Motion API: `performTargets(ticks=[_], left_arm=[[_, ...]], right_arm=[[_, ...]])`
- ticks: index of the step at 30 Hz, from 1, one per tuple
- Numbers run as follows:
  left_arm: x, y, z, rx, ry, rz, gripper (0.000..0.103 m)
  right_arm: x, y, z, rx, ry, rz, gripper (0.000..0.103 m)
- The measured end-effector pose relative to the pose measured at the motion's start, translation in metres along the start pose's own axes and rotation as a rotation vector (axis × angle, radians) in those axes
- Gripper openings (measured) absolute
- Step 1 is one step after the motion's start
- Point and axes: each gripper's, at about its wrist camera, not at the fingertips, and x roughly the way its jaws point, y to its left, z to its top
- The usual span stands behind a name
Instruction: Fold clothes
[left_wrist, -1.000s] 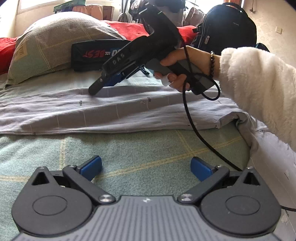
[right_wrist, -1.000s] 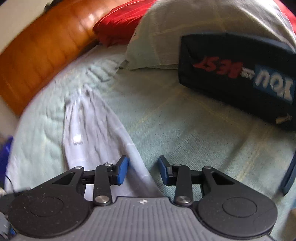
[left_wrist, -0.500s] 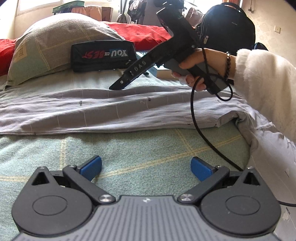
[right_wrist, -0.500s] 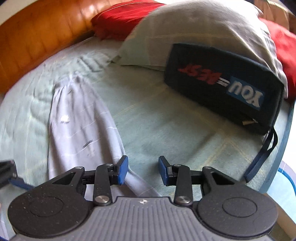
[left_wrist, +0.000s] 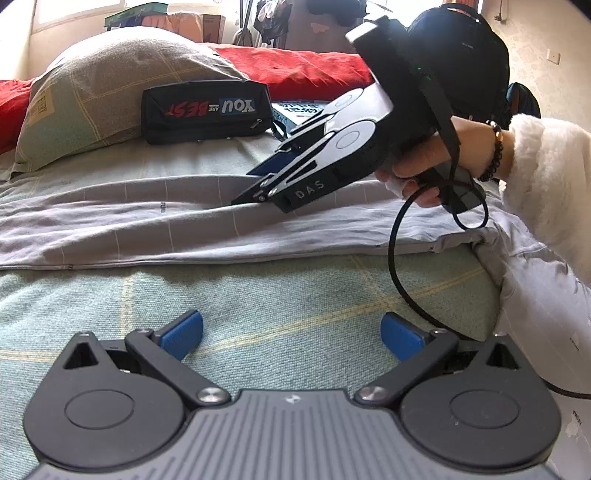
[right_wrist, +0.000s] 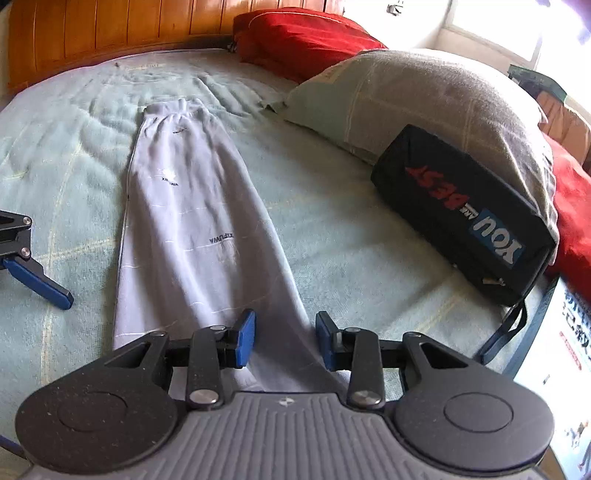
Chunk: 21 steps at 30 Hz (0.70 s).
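Trousers: grey trousers (right_wrist: 192, 229) lie flat and stretched out along the green bed (right_wrist: 332, 236).
Right gripper (right_wrist: 284, 334): tips down at the trousers, jaws part-open astride the cloth, gripping nothing.
Left gripper (left_wrist: 291, 334): low over bare bedcover, jaws wide, empty.
Bag: black bag (right_wrist: 469, 218) leans against the pillow (right_wrist: 424, 103).

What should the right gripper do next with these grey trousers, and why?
Probably close. The right gripper is down on the grey trousers near one end, its fingers apart with fabric between them. The left gripper hovers open over bare bedcover, gripping nothing, so the right one should pinch first.
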Motion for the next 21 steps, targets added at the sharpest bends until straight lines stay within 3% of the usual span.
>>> performTargets(ticks=[8,11,16,21], left_arm=[[0.0,0.0,0.0,0.004,-0.001,0.004,0.102],[0.0,0.001,-0.001,0.005,-0.001,0.004,0.102],[-0.001,0.0,-0.001,0.006,-0.002,0.005,0.102],[-0.001,0.0,-0.001,0.007,-0.002,0.006,0.102]], right_arm=[[-0.003,-0.027,0.008,0.156,-0.061,0.011,0.041],[0.001,-0.039,0.001,0.21,-0.047,-0.025,0.041],[-0.007,-0.034,0.0,0.19,-0.074,-0.038,0.04],[0.001,-0.025,0.003,0.137,-0.023,-0.027,0.04]])
